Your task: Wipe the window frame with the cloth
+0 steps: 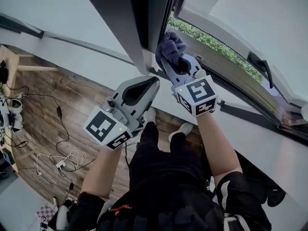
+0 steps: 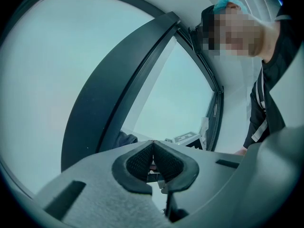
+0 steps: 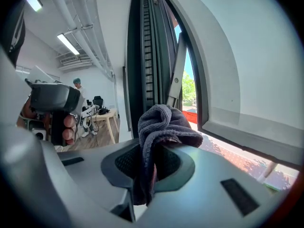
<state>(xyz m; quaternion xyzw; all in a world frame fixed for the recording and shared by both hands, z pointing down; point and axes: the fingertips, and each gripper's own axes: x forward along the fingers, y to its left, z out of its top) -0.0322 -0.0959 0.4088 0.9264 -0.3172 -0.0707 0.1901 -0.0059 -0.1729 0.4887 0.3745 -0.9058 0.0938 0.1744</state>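
The soft, limp cloth (image 3: 164, 122), best pinched at a thick fold, is clamped in the right hand-held gripper (image 3: 151, 161) at the window frame (image 1: 140, 25); the left hand-held gripper (image 2: 153, 148) is closed, empty.

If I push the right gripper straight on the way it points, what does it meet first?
Most likely the dark window frame, straight ahead of the right gripper. The cloth in its jaws would touch first; how near is unclear.

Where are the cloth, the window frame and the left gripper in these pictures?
cloth (image 3: 164, 122), right gripper view: its bunched top fold.
window frame (image 3: 145, 56), right gripper view: its dark upright bar.
left gripper (image 2: 153, 147), left gripper view: where its shut jaws meet.
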